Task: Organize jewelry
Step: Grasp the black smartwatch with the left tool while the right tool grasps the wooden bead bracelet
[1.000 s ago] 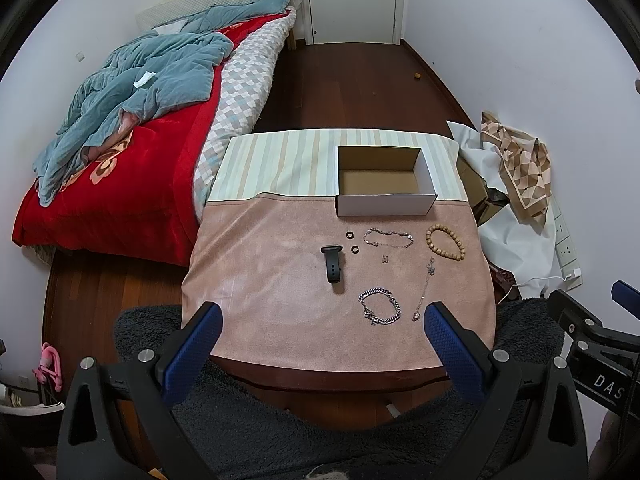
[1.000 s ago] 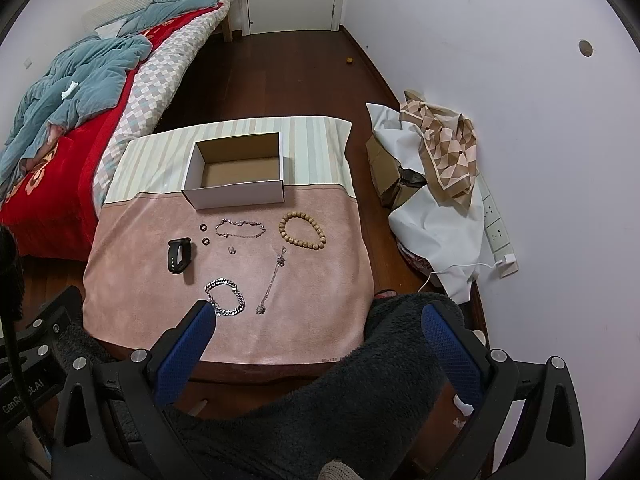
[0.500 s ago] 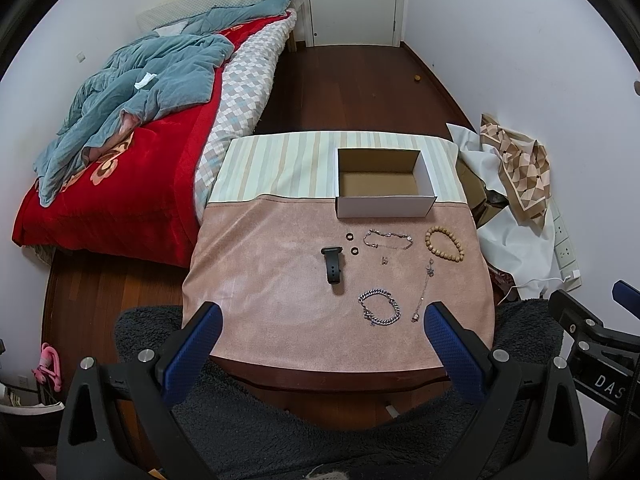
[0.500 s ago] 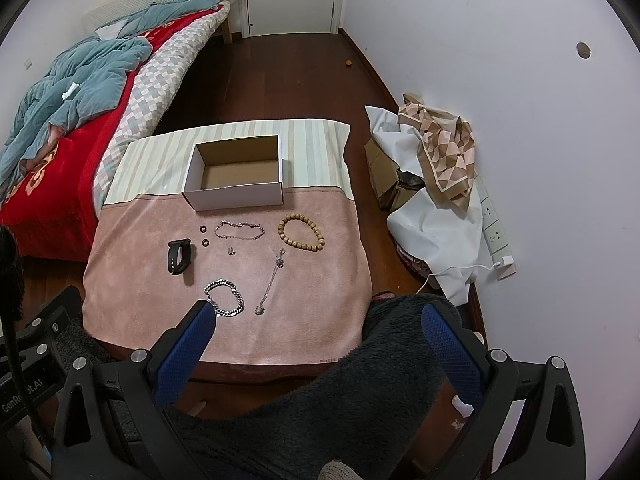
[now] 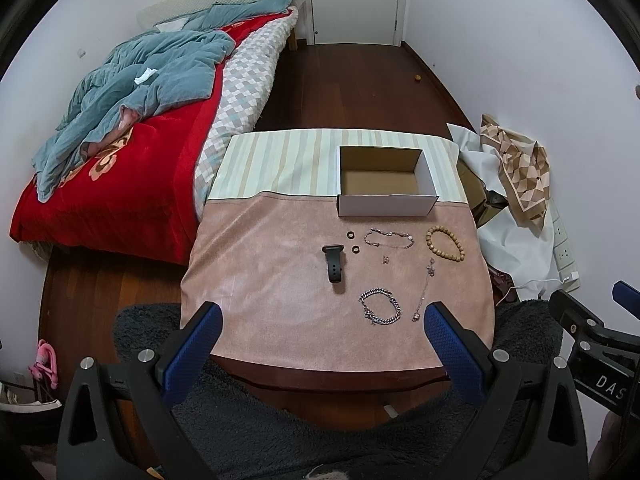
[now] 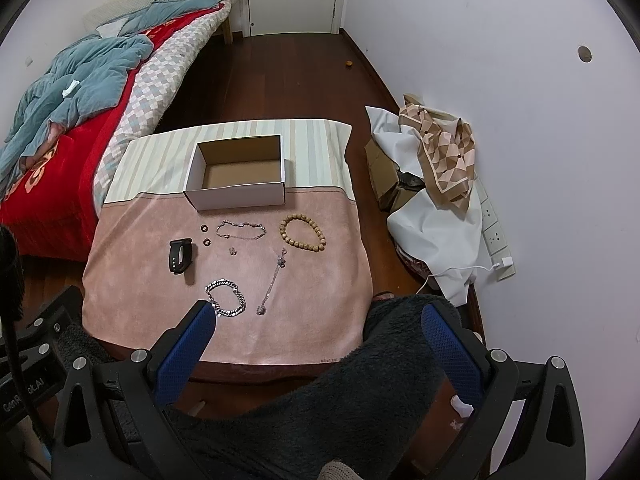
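Observation:
An open, empty white cardboard box [image 5: 384, 204] [image 6: 240, 196] stands on a small table with a pink cloth [image 5: 260, 272] [image 6: 320, 280]. In front of it lie a black watch band [image 5: 334, 264] [image 6: 180, 255], two small dark rings [image 5: 351, 235], a thin silver bracelet [image 5: 388, 238] [image 6: 240, 230], a wooden bead bracelet [image 5: 445, 243] [image 6: 302, 233], a small earring [image 5: 385, 259], a thin chain [image 5: 424, 290] [image 6: 274, 282] and a chunky silver chain bracelet [image 5: 380, 306] [image 6: 226, 298]. My left gripper [image 5: 324, 344] and right gripper [image 6: 320, 344] are both open and empty, held above the table's near edge.
A bed with a red cover and blue blanket [image 5: 120, 120] stands left of the table. A pile of white and patterned cloth over a carton [image 6: 436, 184] lies on the floor to the right. Dark fuzzy fabric [image 6: 340, 400] fills the foreground. A door [image 5: 356, 0] is at the back.
Both grippers have drifted slightly; the table sits a little lower in the left view and a little higher in the right view. Nothing on the table has moved.

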